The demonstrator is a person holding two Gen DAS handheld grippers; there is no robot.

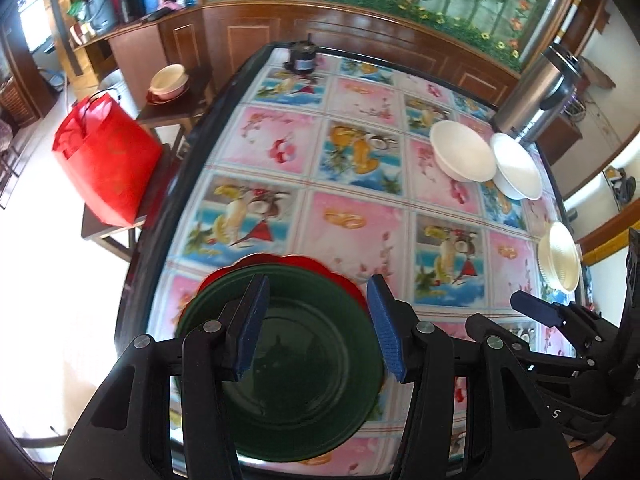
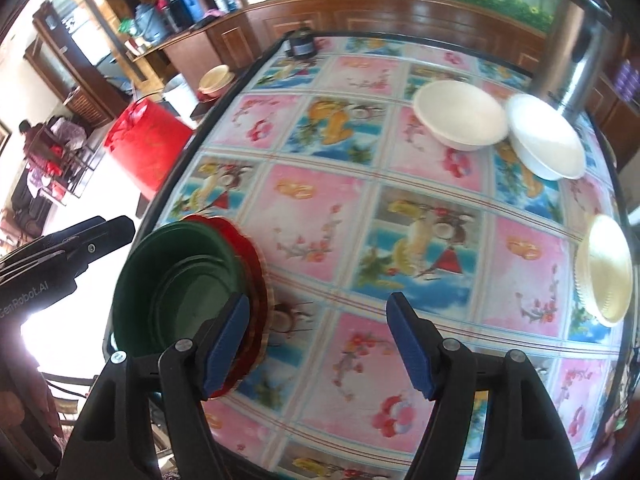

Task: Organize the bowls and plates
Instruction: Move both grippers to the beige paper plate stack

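Note:
A green plate (image 1: 304, 380) tops a stack of red scalloped plates (image 1: 320, 264) at the near left edge of the table. My left gripper (image 1: 320, 324) hangs above the green plate, open, with nothing between its blue pads. In the right wrist view the green plate (image 2: 176, 280) and the red plates (image 2: 252, 272) lie to the left of my right gripper (image 2: 320, 340), which is open over bare tablecloth. Two white bowls (image 2: 460, 116) (image 2: 544, 136) stand at the far right. A cream ridged plate (image 2: 604, 268) lies at the right edge. The right gripper (image 1: 536, 312) also shows in the left wrist view.
A fruit-patterned cloth (image 1: 352, 216) covers the table. A steel flask (image 1: 532, 96) stands behind the white bowls, and a small dark object (image 1: 302, 56) sits at the far edge. A red bag (image 1: 104, 164) rests on a chair, with a cream bowl (image 1: 168, 80) on a side table.

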